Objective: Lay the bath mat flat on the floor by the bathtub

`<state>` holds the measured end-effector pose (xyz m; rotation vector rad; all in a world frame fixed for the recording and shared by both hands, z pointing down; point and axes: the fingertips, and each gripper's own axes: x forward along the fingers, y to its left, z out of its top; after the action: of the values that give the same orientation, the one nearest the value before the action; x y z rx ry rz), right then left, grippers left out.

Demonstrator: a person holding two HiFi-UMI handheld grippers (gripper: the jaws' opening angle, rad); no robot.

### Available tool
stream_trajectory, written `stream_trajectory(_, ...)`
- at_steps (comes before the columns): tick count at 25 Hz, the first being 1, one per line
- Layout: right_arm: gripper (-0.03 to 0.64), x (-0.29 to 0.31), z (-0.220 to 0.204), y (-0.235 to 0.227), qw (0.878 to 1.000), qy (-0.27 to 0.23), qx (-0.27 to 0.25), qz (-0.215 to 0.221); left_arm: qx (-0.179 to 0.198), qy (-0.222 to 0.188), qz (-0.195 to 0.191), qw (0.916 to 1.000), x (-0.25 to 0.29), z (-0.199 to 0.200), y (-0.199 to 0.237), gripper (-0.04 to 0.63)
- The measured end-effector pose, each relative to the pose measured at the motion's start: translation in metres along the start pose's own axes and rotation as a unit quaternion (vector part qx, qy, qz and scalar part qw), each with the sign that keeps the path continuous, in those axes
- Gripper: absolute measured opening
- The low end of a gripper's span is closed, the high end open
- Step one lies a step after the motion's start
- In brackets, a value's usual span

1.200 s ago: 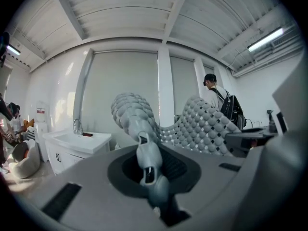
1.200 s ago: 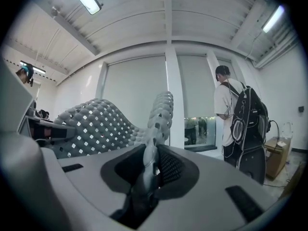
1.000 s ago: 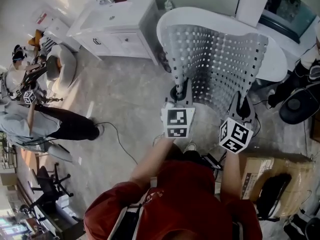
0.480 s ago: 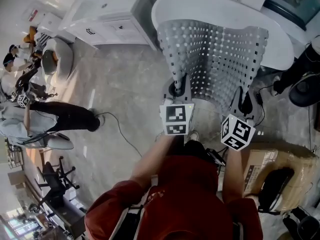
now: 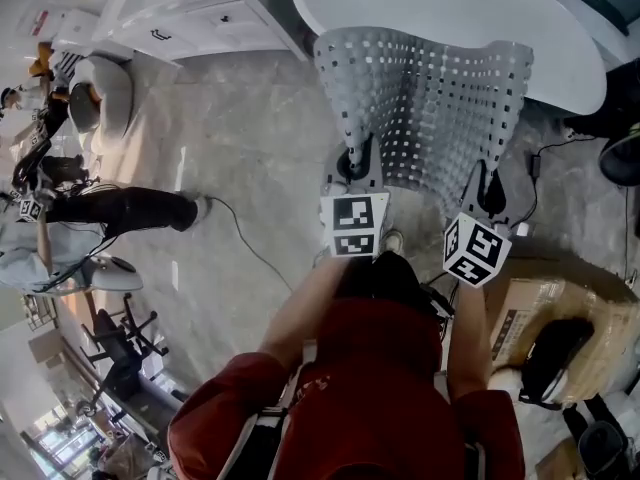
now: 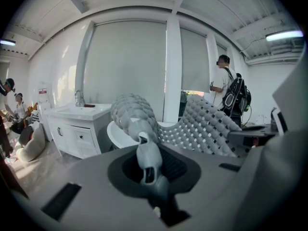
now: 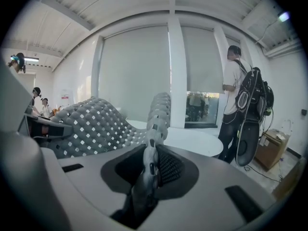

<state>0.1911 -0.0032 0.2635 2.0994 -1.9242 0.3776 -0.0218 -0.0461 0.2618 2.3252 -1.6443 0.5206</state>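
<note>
The left gripper (image 5: 358, 171) is pinched tight on one near corner of the bath mat (image 5: 425, 108). The right gripper (image 5: 490, 196) is clamped, jaws narrow, on the other near corner. Each gripper view shows the grey, hole-patterned edge squeezed between the pads. Holding the two corners apart at about the same height keeps the near edge stretched, so the mat spreads as a sheet rather than folding on itself. This looks like a carrying pose ahead of lowering it.

The mat is therefore in the air, running away from both grippers and sagging a little between them. Below the grippers lies the floor (image 5: 250, 148), pale marbled tile, with a thin cable (image 5: 245, 248) trailing to the left of the left gripper. A cardboard box (image 5: 560, 308) sits behind and to the right of the right gripper.

Beyond the mat's far edge stands the white bathtub (image 5: 440, 13); whether the mat touches its rim cannot be told. Left of the tub is a white vanity cabinet (image 5: 190, 18), and past both, tall blinds (image 6: 130, 66) cover the windows.
</note>
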Motion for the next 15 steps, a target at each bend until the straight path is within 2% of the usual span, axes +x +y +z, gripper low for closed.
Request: stream_trajectory(15,0.069,0.035,-0.102,0.020,0.995,0.096,0.004,0.010,-0.021,0.091,0.004,0.9956,0.032,-0.105,0.019,0.046)
